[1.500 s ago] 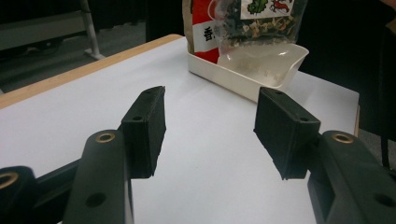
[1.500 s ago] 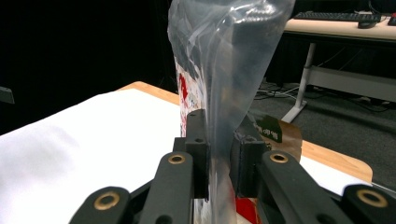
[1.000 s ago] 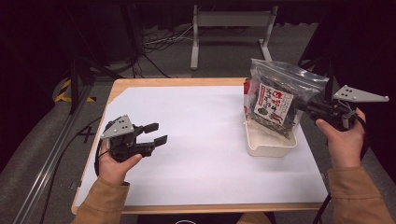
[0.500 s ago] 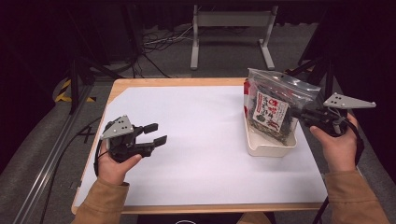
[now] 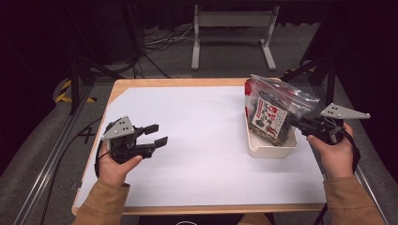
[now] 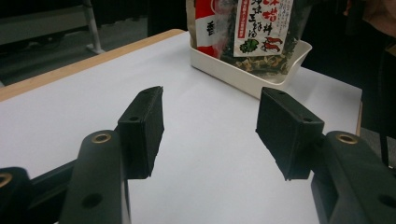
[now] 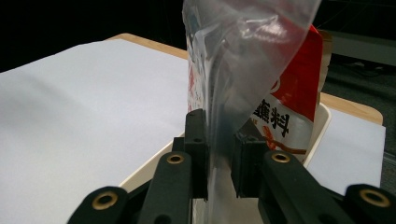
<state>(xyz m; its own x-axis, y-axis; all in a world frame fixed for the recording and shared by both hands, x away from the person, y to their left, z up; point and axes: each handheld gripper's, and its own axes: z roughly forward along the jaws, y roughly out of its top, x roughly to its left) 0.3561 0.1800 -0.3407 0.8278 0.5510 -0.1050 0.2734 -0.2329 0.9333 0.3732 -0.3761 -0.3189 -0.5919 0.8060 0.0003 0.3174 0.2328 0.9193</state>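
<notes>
Upright, snack bag (image 5: 271, 117) in white tray (image 5: 272, 149), right gripper (image 5: 300, 123) fingers pinching it, left gripper (image 5: 157, 135) fingers wide.

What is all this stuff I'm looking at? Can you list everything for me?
table: one, light wood edge, centre of the high view
sheet: one, white, covering most of the table top
tray: one, white, on the right part of the sheet
clear bag: one, see-through plastic, standing in the tray
food packet: one, red and white label over dark contents, inside the clear bag
stand: one, pale grey, on the floor beyond the table
cables: several, dark, on the floor beyond the table
left gripper: one, black, jaws apart and empty, over the sheet's left side
right gripper: one, black, jaws pinching the clear bag's edge
</notes>
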